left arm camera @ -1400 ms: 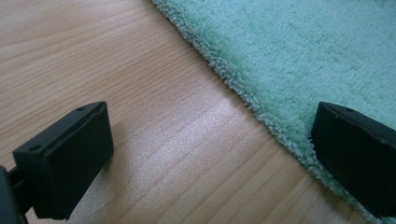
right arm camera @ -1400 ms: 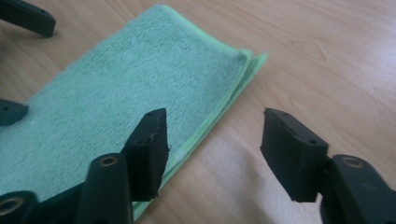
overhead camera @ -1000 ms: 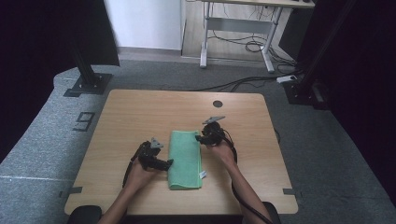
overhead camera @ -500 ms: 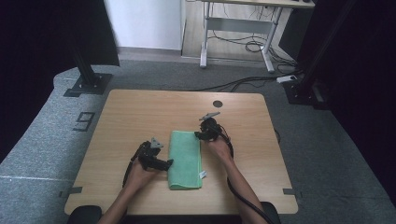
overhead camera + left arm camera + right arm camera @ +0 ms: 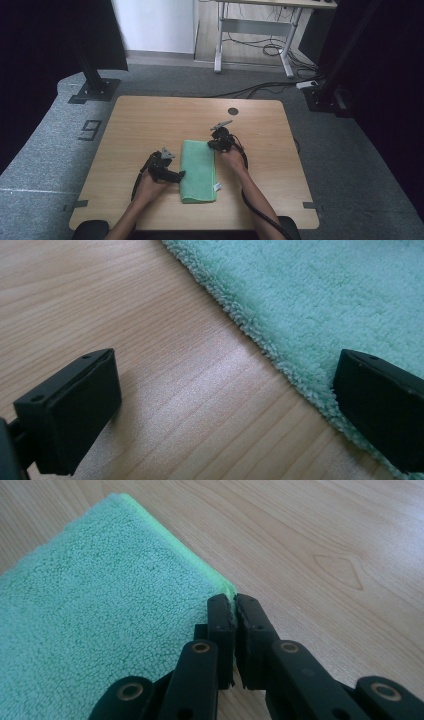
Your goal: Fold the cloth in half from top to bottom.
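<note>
Green towel point(image 5: 198, 170) lay folded flat on the bench point(image 5: 150, 120), a bit near of centre, long side running near to far, small white tag at its near right corner. In my right tool view the towel point(image 5: 100, 610) showed a far corner right at the jaw tips. My right tool point(image 5: 218, 143) sat at the towel's far right corner, jaws pressed together at the cloth's edge point(image 5: 234, 600); I could not tell if any fabric was pinched between them. My left tool point(image 5: 172, 175) rested at the towel's left edge, jaws spread wide point(image 5: 220, 405), one over bare wood, the other over the towel point(image 5: 320, 305) fringe, gripping nothing. Both my forearms came in from the near side. Bench had a dark round hole point(image 5: 233, 111) near its far edge.
</note>
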{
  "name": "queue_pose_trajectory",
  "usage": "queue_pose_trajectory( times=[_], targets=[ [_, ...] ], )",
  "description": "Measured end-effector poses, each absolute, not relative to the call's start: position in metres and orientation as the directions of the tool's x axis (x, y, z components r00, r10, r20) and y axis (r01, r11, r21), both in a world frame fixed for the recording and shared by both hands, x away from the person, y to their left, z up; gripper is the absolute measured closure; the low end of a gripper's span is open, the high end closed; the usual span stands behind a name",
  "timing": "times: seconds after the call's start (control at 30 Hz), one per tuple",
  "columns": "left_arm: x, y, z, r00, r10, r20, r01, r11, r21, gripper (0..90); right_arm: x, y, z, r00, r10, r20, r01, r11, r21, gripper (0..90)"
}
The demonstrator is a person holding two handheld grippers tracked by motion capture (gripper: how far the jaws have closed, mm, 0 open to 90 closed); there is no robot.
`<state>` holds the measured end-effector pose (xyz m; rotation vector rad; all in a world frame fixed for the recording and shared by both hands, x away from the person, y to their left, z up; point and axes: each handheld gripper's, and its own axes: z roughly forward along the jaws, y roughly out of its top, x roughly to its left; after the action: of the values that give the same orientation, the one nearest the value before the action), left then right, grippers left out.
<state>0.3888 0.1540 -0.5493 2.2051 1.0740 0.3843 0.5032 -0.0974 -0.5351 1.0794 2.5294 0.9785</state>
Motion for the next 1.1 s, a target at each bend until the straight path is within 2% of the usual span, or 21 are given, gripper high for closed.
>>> queue_pose_trajectory(
  times=[0.4, 0.53, 1.1],
  targets=[
    [0.394, 0.157, -0.547, 0.622, 0.78, -0.071, 0.61, -0.426, 0.669, 0.6, 0.495, -0.098, -0.516, -0.723, 0.69, 0.016, 0.511, 0.52, 0.685, 85.3],
    [0.392, 0.155, -0.549, 0.627, 0.779, -0.023, 0.593, -0.458, 0.662, 0.1, 0.491, -0.096, -0.51, -0.729, 0.685, 0.014, 0.499, 0.517, 0.696, 85.4],
    [0.39, 0.154, -0.549, 0.608, 0.794, -0.018, 0.602, -0.446, 0.663, 0.0, 0.439, -0.11, -0.467, -0.797, 0.604, 0.013, 0.388, 0.494, 0.778, 85.3]
  ],
)
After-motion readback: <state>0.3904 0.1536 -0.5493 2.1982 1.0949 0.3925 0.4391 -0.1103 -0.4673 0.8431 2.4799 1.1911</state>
